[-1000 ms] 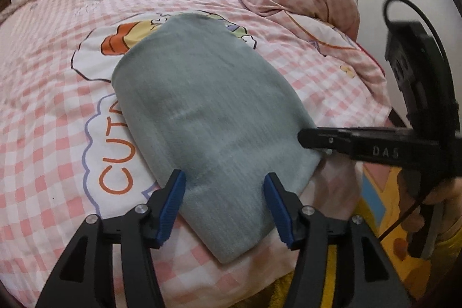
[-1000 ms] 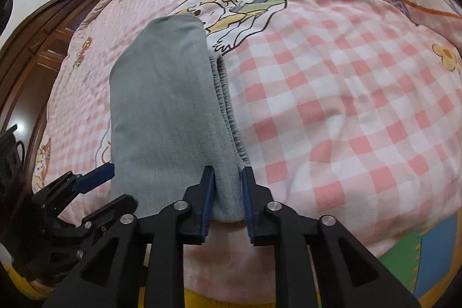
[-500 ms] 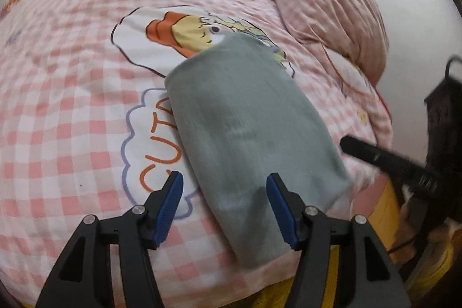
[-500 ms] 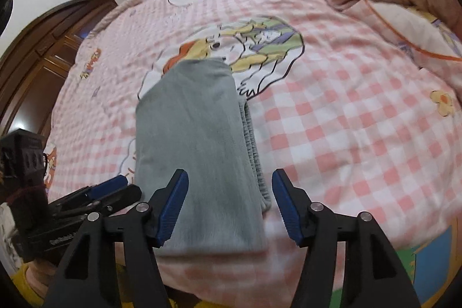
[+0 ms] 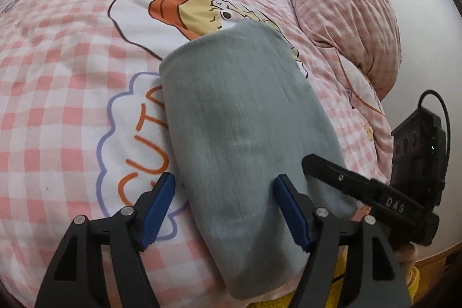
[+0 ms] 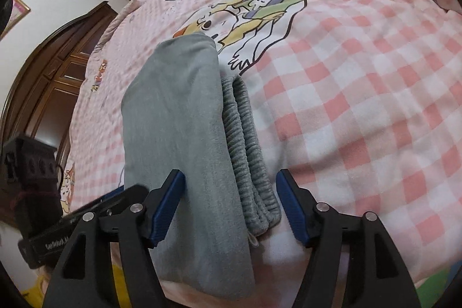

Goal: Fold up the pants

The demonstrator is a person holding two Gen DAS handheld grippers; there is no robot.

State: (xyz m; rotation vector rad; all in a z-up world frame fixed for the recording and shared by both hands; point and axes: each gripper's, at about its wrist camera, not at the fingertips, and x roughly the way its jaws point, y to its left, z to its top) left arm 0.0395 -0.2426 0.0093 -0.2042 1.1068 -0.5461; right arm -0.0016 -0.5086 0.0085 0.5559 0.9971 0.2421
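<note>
The grey pants (image 5: 242,132) lie folded into a long narrow stack on the pink checked bed, reaching the near edge. In the right wrist view the pants (image 6: 184,129) show their ribbed waistband (image 6: 248,152) stacked along the right side. My left gripper (image 5: 223,210) is open over the near end of the pants, holding nothing. My right gripper (image 6: 231,207) is open, its fingers either side of the near end, holding nothing. The right gripper also shows in the left wrist view (image 5: 363,189) at the pants' right edge.
The pink checked bedspread (image 5: 63,94) with cartoon prints covers the bed. A bunched pink quilt (image 5: 346,19) lies at the far right. A dark wooden wardrobe (image 6: 55,82) stands left of the bed. The bed's near edge runs just below the grippers.
My right gripper opened and let go of the pants' near end, then came back in over it. My left gripper stayed open and shifted its view left over the pants.
</note>
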